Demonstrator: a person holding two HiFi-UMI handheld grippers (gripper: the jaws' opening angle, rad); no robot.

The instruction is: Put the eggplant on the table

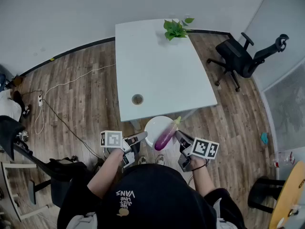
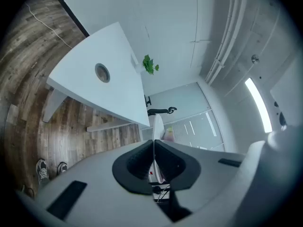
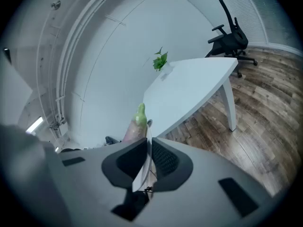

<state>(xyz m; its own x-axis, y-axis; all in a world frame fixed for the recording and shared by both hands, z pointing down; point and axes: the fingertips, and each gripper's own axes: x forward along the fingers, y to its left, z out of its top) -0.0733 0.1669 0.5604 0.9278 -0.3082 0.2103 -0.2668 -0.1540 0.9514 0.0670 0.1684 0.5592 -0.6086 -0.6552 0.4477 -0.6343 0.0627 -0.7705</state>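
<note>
A purple eggplant [image 1: 165, 136] with a green stem lies on a white plate [image 1: 152, 126] held in the air just off the near edge of the white table [image 1: 162, 66]. My left gripper [image 1: 139, 137] is shut on the plate's left rim and my right gripper [image 1: 180, 137] on its right rim. In the left gripper view the plate [image 2: 156, 124] shows edge-on between the shut jaws of the left gripper [image 2: 154, 144], with the eggplant [image 2: 169, 134] behind it. In the right gripper view the eggplant [image 3: 137, 123] rises above the plate rim [image 3: 142, 167] pinched by the right gripper [image 3: 149, 144].
The table has a round cable hole [image 1: 137, 99] near its front left and a green plant [image 1: 176, 28] at its far edge. A black office chair [image 1: 243, 56] stands to the right. Cables [image 1: 52, 104] trail over the wooden floor on the left.
</note>
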